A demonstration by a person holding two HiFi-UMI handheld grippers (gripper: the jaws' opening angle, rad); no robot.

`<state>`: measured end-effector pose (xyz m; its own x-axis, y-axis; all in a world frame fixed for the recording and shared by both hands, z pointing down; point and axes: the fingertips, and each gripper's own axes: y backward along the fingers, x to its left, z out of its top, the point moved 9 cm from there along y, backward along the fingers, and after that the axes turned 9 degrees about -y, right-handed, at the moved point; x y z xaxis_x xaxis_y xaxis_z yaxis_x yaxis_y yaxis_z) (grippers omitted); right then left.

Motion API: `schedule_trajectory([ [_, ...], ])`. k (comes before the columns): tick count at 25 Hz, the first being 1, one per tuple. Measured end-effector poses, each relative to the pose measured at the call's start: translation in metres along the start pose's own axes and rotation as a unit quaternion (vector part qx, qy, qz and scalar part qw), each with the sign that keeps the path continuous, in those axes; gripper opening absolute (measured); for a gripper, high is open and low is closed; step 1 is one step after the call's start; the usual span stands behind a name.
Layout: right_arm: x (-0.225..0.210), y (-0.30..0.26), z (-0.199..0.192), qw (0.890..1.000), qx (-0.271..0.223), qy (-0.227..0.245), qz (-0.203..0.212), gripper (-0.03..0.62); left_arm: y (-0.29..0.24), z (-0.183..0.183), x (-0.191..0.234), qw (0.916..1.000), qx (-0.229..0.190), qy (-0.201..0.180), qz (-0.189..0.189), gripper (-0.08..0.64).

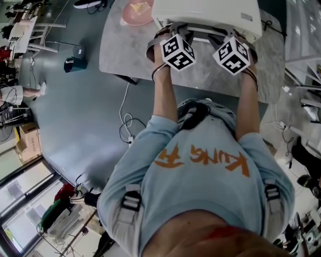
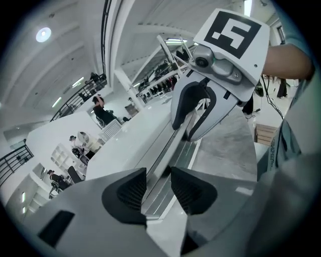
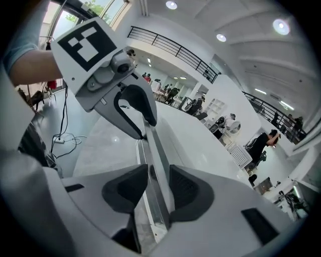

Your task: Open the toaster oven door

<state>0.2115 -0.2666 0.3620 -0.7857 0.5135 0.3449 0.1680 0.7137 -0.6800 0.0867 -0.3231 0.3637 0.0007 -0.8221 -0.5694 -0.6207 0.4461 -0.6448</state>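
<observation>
At the far edge of the bench (image 1: pixel 118 57), against the white toaster oven (image 1: pixel 205 14), the left gripper (image 2: pixel 158 188) and right gripper (image 3: pixel 159 188) each have jaws slightly apart, straddling its door handle (image 2: pixel 168 144).

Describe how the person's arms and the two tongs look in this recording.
The left tongs and right tongs are light grey with black pads; each carries a white cube with black square markers. The person wears a light blue short-sleeved T-shirt with orange lettering and grey shoulder straps with black buckles.
</observation>
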Motion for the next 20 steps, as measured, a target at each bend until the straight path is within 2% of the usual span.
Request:
schedule_trajectory([
  [6,0.003,-0.004,0.001,1.0,0.012,0.004,-0.011,0.123,0.0,-0.005,0.001,0.9998,-0.017,0.008,-0.003,0.143],
  [20,0.036,0.006,-0.005,0.999,0.028,0.015,-0.01,0.107,0.019,-0.017,-0.031,0.999,-0.024,-0.036,0.009,0.133],
])
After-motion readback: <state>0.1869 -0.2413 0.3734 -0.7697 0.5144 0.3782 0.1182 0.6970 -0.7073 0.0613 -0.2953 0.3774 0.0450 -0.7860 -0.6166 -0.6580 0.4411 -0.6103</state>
